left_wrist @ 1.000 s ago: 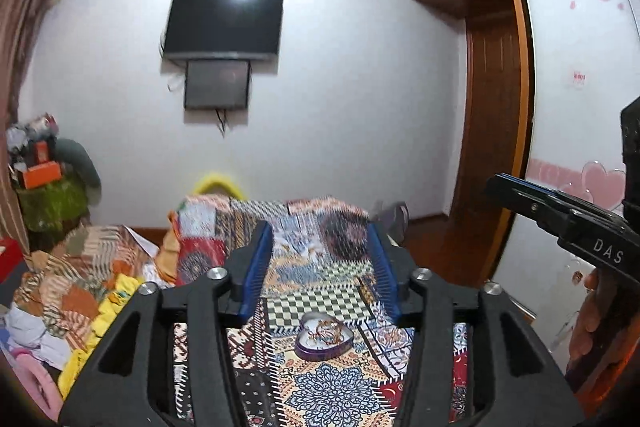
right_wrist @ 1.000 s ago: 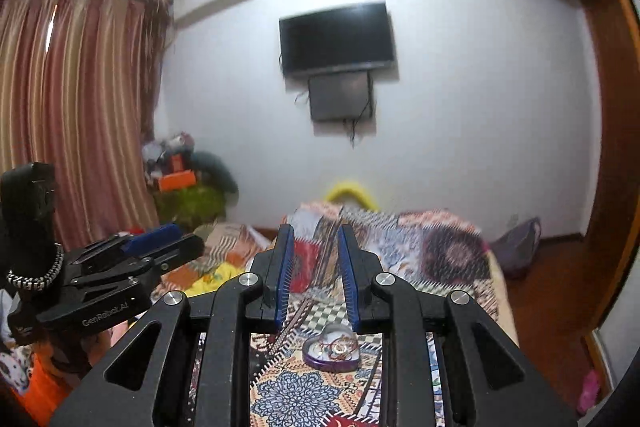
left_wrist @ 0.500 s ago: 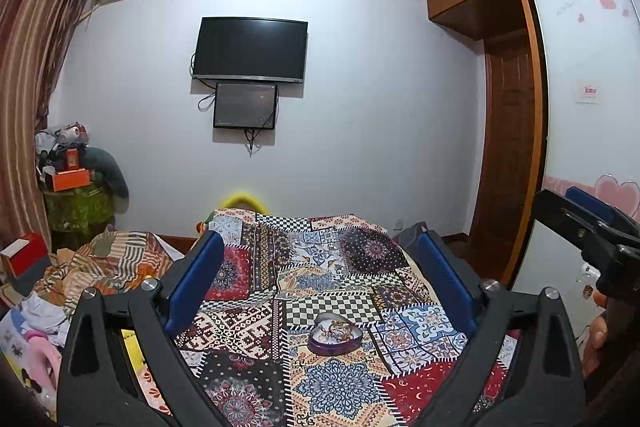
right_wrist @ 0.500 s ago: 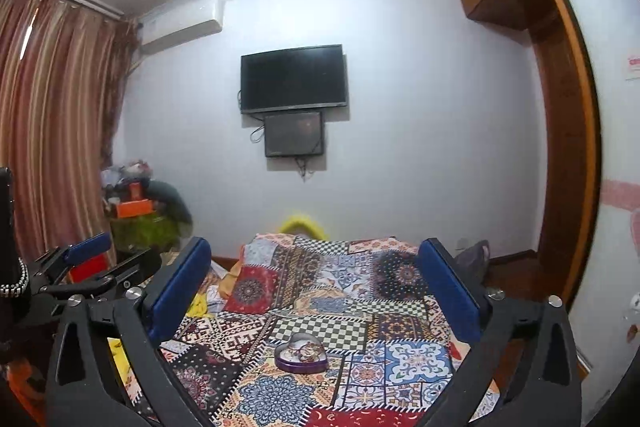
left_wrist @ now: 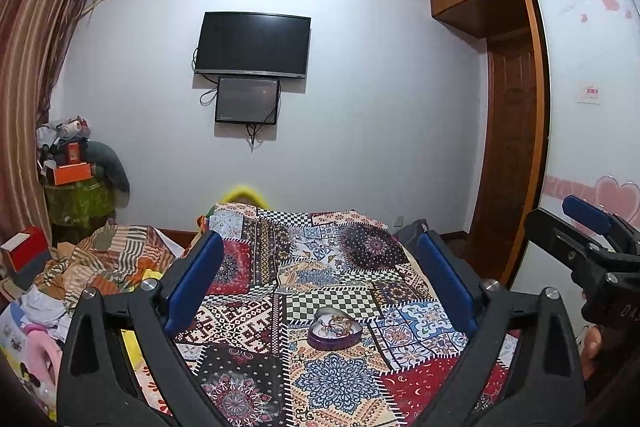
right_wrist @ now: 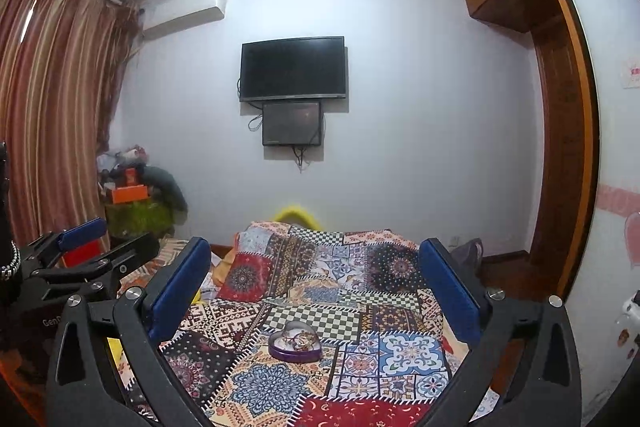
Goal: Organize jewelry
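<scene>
Jewelry box [left_wrist: 334, 327] sits untouched on the bedspread [left_wrist: 344, 379]; both the left gripper [left_wrist: 320, 287] and right gripper [right_wrist: 316, 287] are spread wide and empty, opened from narrow 1 second ago.

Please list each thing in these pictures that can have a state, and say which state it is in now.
left gripper: open, nothing between its fingers.
right gripper: open, nothing between its fingers.
heart-shaped box: no lid on it, jewelry inside, resting on the patchwork bedspread.
television: screen dark.
smaller screen: dark.
curtain: drawn.
</scene>
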Tool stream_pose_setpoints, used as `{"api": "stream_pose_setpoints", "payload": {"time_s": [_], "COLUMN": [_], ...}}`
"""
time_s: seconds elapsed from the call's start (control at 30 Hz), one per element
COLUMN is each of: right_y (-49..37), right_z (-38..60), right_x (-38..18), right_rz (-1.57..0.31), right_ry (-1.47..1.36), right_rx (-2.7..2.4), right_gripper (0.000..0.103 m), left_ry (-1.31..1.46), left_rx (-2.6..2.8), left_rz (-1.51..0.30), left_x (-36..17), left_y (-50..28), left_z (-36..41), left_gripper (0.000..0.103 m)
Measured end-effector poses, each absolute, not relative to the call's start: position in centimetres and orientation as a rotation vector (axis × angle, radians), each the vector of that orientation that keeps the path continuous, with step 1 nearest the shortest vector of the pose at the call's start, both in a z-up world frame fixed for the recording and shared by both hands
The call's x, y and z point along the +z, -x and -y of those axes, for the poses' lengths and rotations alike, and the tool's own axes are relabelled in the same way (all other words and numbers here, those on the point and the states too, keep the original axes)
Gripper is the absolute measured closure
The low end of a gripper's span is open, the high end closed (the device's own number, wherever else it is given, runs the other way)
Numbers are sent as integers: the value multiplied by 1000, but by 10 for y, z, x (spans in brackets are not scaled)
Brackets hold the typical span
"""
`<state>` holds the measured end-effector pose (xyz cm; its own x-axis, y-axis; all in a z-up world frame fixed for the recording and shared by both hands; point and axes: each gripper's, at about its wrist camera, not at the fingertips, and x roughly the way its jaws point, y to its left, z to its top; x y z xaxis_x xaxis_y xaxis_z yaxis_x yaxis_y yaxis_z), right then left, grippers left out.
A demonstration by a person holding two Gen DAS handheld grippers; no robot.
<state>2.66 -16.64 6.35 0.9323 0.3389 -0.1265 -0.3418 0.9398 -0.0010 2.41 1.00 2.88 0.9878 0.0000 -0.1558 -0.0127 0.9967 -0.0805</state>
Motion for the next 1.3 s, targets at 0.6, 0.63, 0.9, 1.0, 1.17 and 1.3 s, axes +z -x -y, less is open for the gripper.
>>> {"api": "stream_pose_setpoints", "payload": {"time_s": [0.6,0.63,0.9,1.0,1.17,1.3], "right_y": [-28,-28,-28,-29,-31,-32], "right_z": [175,175,177,177,177,179], "right_x": [64,64,65,64,65,64], "right_rz": [-154,-155,-162,-167,-172,-178], "right_ry": [0,0,-4,-5,-8,-14], "right_rx": [343,343,340,341,342,344], "right_gripper": [0,0,0,0,0,0], "left_ry": [62,63,63,60,55,55], "left_rx": [28,28,22,20,21,22], "left_rz": [-182,-183,-184,-185,-182,-183], "left_x": [20,20,20,21,21,21], "left_y": [-31,-31,-32,-32,-32,-32], "left_z": [-8,-8,-8,-6,-5,-5], "left_gripper": [5,5,4,4,4,4]}}
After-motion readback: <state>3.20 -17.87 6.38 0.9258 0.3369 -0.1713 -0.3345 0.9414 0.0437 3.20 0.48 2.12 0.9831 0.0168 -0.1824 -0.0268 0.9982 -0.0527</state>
